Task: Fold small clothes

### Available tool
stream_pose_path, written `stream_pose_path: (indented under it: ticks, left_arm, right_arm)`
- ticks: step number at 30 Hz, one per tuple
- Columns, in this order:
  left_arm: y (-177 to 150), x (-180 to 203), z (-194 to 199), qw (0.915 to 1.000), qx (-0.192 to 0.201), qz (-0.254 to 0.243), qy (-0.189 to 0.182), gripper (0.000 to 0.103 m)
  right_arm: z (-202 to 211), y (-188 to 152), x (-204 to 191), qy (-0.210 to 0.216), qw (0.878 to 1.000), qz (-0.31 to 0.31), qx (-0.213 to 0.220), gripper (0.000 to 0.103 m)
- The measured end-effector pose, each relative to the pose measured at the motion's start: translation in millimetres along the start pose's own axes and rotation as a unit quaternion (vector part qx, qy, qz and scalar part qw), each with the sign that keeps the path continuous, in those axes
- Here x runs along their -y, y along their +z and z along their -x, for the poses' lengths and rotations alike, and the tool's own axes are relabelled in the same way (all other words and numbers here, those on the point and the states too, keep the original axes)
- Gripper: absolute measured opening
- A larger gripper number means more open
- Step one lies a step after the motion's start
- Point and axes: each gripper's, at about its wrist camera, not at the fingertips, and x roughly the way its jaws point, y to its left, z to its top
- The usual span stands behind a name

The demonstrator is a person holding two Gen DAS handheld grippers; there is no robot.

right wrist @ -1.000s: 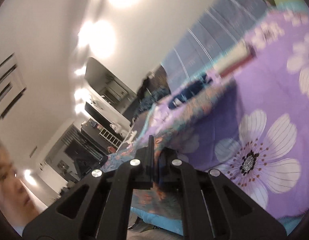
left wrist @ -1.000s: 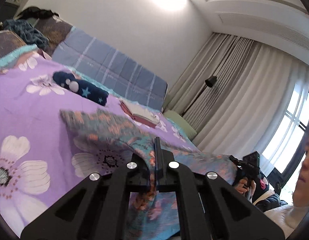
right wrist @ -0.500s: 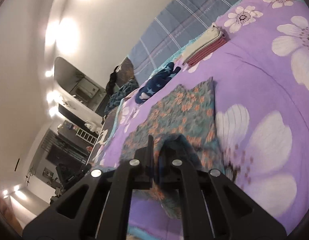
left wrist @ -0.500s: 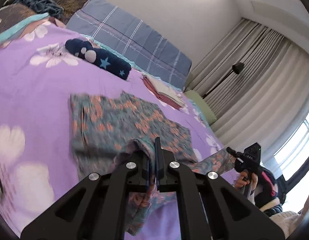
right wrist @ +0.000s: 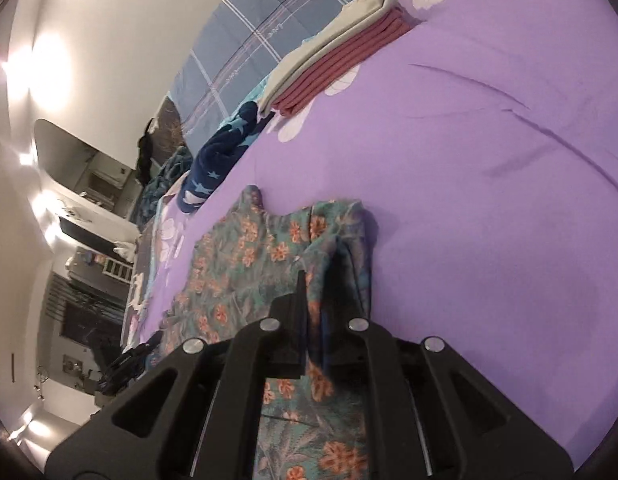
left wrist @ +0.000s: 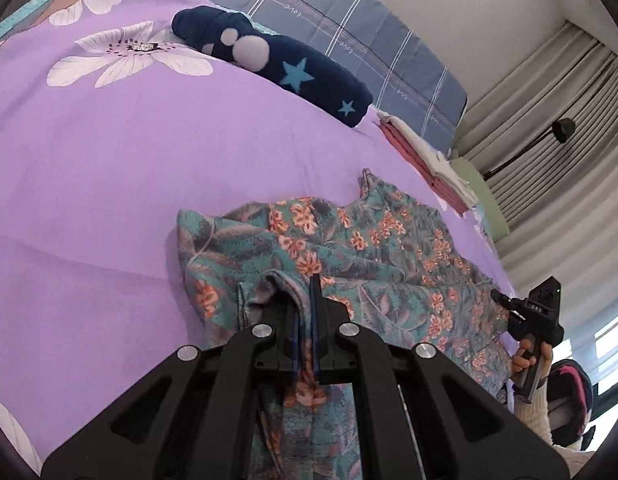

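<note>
On the purple bedspread (left wrist: 109, 184), a teal floral garment (left wrist: 389, 256) lies rumpled; left tool (left wrist: 305, 320) and right tool (right wrist: 315, 312) each clench a fold. Open bed stretches toward 10 o'clock; folded clothes (right wrist: 337, 52) lie at 1 o'clock.

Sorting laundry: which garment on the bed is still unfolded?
The teal floral garment, spread loose; the navy star one is rolled, the pink-and-white stack folded.

Teal cotton garment with orange flower print (left wrist: 381, 256) lies spread on the purple sheet, rumpled; its near edge lifts off the bed in two pinched, upright folds (right wrist: 333, 264).
</note>
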Motion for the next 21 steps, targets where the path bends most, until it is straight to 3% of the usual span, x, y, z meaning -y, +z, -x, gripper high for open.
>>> stream_pose_path:
  ticks: [2,4,7,10,11,12,13,14,17,19,21]
  left_arm:
    - [1,3,8,1.0,0.002,-0.003,0.001,0.007]
    - [-2,7,18,0.9999,0.008,-0.007,0.002,0.022]
    - [-14,15,35,0.9998,0.013,-0.016,0.006,0.032]
    - [-28,19,41,0.9996,-0.006,-0.025,0.014,0.032]
    - [-32,20,42,0.9992,-0.013,-0.03,0.022,0.031]
    - [-36,21,42,0.9986,-0.021,-0.037,0.031,0.018]
    - [-38,22,41,0.9985,-0.027,-0.038,0.029,0.01]
    - [-38,23,41,0.9986,-0.029,-0.036,0.024,0.01]
    - [-23,30,43,0.9994,-0.016,-0.03,0.002,0.008]
    - [2,37,46,0.9995,0.011,-0.025,-0.015,0.008]
    - [32,39,45,0.9987,0.046,-0.021,-0.008,0.008]
  right_arm:
    - [6,-1,-1,-0.002,1.0,0.007,-0.002,0.015]
    - [12,-3,-3,-0.003,1.0,0.023,-0.006,0.021]
    - [23,-13,-8,-0.011,0.998,0.057,-0.011,0.028]
    - [32,-28,-13,-0.03,0.995,0.093,-0.021,0.029]
    - [33,-31,-14,-0.038,0.993,0.108,-0.021,0.018]
    - [34,-34,-18,-0.047,0.991,0.126,-0.016,0.005]
    - [37,-36,-21,-0.053,0.989,0.141,-0.008,0.005]
    - [39,-36,-24,-0.048,0.988,0.148,0.0,0.005]
    - [45,-22,-34,-0.017,0.991,0.132,0.019,0.005]
    - [41,-4,-38,0.004,0.994,0.109,0.026,0.005]
    - [34,18,-42,0.015,0.996,0.081,0.034,0.005]
